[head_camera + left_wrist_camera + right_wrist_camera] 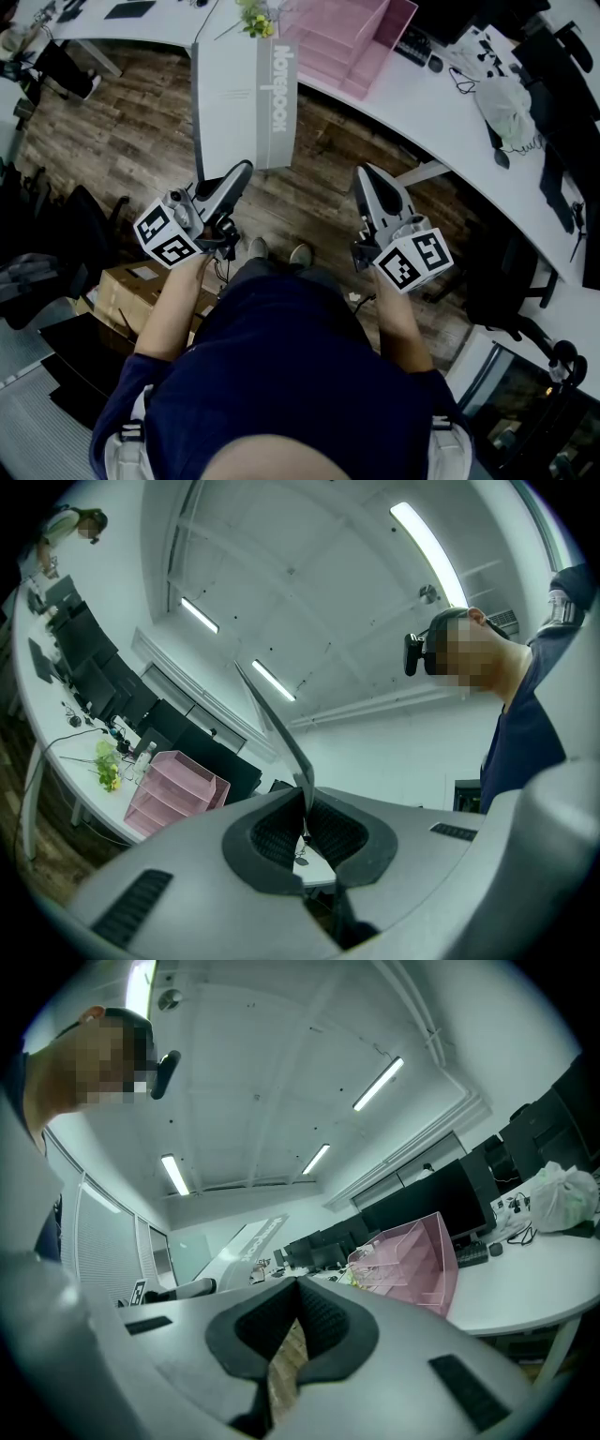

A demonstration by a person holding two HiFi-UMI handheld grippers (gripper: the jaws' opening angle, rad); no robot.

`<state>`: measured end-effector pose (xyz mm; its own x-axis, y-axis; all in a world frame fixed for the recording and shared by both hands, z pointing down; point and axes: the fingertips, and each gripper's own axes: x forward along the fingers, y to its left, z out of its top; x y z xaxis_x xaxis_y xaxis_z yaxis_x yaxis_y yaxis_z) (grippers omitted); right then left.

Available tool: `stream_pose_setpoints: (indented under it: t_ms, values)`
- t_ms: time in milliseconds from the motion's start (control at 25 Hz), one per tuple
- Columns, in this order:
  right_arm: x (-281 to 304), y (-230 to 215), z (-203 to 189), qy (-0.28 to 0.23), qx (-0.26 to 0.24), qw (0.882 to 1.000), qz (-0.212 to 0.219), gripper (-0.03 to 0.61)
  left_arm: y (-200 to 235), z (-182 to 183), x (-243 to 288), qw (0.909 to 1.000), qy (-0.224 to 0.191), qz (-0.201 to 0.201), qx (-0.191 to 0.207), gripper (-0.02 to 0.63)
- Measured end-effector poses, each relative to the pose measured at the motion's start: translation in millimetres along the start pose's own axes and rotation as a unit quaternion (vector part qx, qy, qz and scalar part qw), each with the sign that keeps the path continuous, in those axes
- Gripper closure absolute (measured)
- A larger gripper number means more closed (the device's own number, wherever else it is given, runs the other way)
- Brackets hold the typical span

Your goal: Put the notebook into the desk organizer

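Observation:
A large white and grey notebook (pixel 244 103) hangs over the wood floor in front of me, with my left gripper (pixel 246 167) shut on its near edge. In the left gripper view the notebook (pixel 286 738) shows edge-on as a thin sheet rising from the closed jaws of the left gripper (pixel 305 794). The pink desk organizer (pixel 352 42) stands on the white desk beyond the notebook, also visible as the organizer (pixel 173 794) and the organizer (pixel 412 1260). My right gripper (pixel 364 172) is held beside the notebook, apart from it. Its jaws meet at the right gripper (pixel 298 1283) with nothing between them.
The curved white desk (pixel 422 103) carries a small plant (pixel 255 21), a keyboard (pixel 412 47) and a white bag (pixel 508 108). Office chairs (pixel 525 272) stand at the right. A cardboard box (pixel 127 295) sits on the floor at the left.

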<state>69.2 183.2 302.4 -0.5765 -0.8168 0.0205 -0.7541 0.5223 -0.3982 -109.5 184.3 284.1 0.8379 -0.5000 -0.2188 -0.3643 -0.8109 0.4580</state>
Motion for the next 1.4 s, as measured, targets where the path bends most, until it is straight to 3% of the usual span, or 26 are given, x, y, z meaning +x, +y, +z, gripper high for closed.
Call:
stream_pose_setpoints:
  t_ms: [640, 1400]
  values:
    - [-24.5, -24.2, 8.6, -0.004, 0.006, 1.0, 0.01, 0.574, -18.9, -13.8, 24.8, 0.9999, 0.003, 0.004, 0.011, 0.578]
    - [-8.9, -39.7, 25.1, -0.014, -0.003, 1.0, 0.024, 0.574, -1.4, -0.6, 46.7, 0.9995, -0.011, 0.005, 0.029, 0.578]
